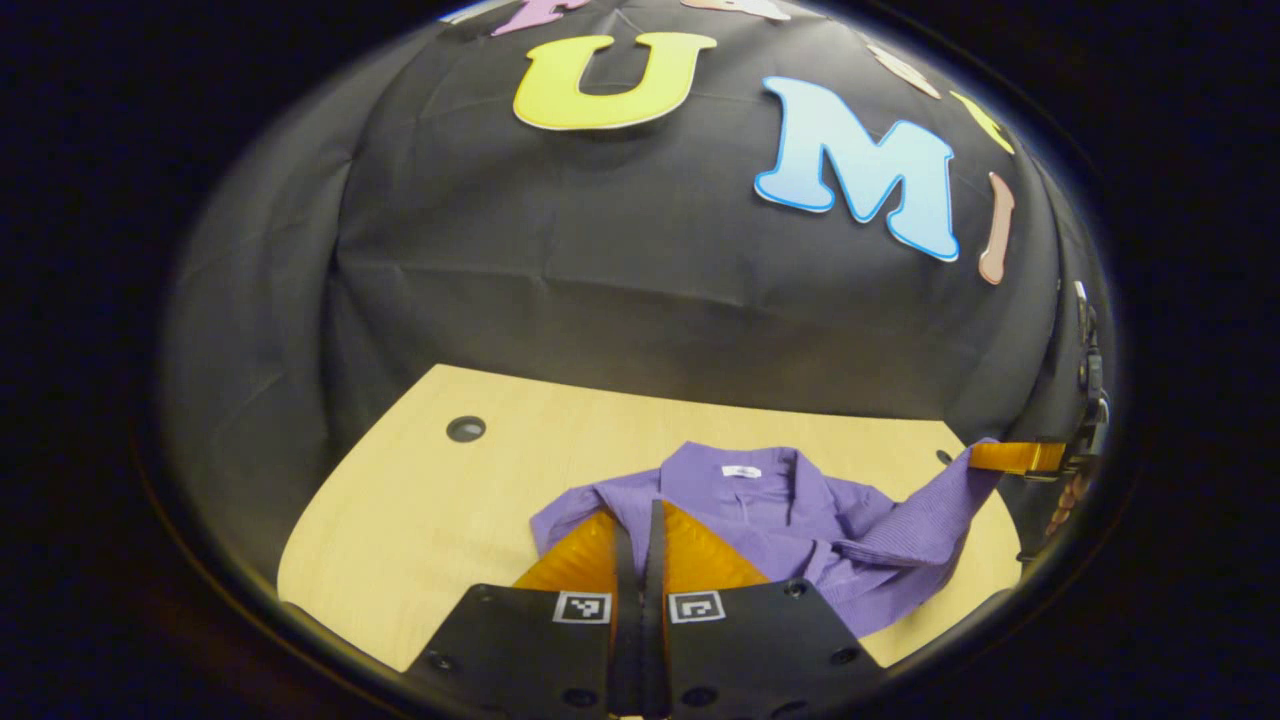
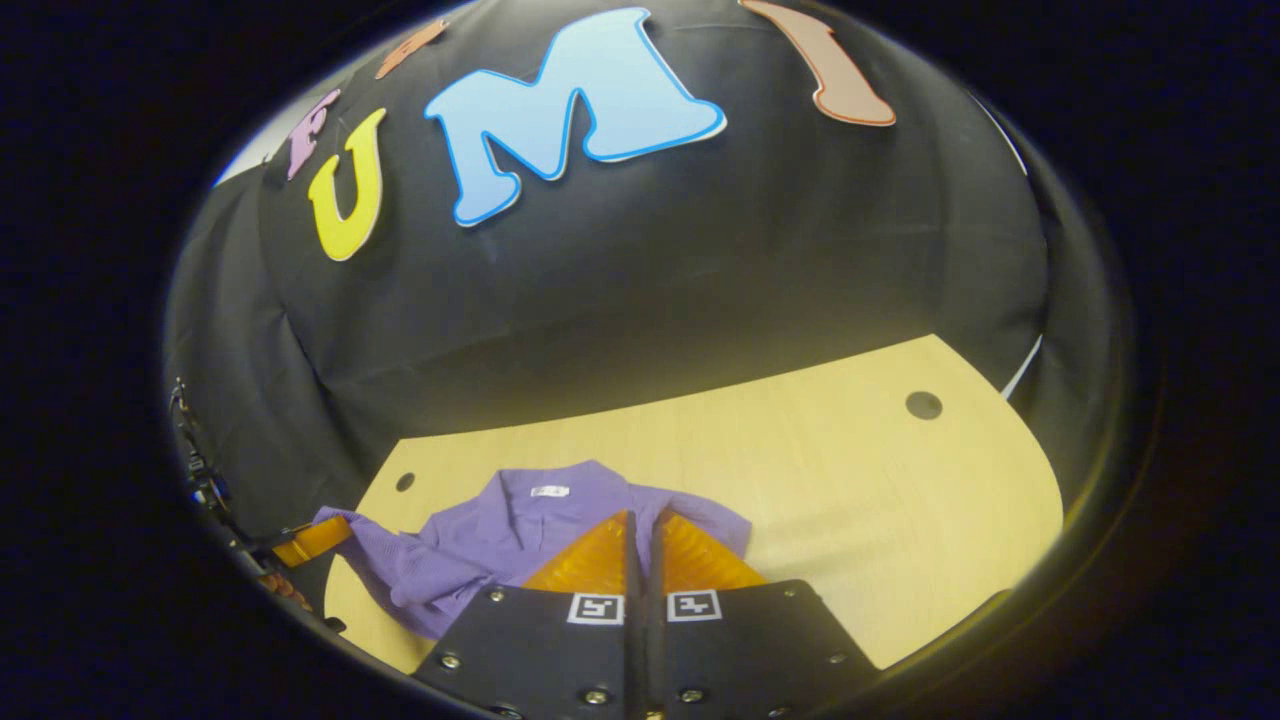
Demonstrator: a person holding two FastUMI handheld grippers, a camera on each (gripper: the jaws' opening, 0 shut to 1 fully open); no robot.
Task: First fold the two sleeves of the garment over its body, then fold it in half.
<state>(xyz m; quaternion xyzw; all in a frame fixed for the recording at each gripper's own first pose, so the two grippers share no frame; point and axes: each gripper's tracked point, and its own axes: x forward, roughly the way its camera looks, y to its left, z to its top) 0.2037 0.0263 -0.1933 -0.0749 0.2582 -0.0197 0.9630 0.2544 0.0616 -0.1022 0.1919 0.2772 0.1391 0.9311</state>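
A purple collared shirt [image 1: 760, 500] [image 2: 520, 525] lies front-up on the pale wooden table [image 1: 420, 500], its collar toward the far wall. My left gripper [image 1: 640, 508] is shut, with the shirt's left sleeve [image 1: 565, 520] bunched at its tips. In the right gripper view, the left gripper [image 2: 335, 533] holds that sleeve [image 2: 385, 555] lifted off the table edge. My right gripper [image 2: 640, 515] is shut too, at the shirt's right side. In the left gripper view, the right gripper [image 1: 980, 455] pinches the end of the right sleeve [image 1: 920, 520], which is raised and pulled taut.
The table [image 2: 850, 500] has round cable holes [image 1: 466, 429] [image 2: 923, 405] near its far corners. The black cloth wall [image 1: 620, 260] rises just behind the table. Bare wood spreads to the left and right of the shirt.
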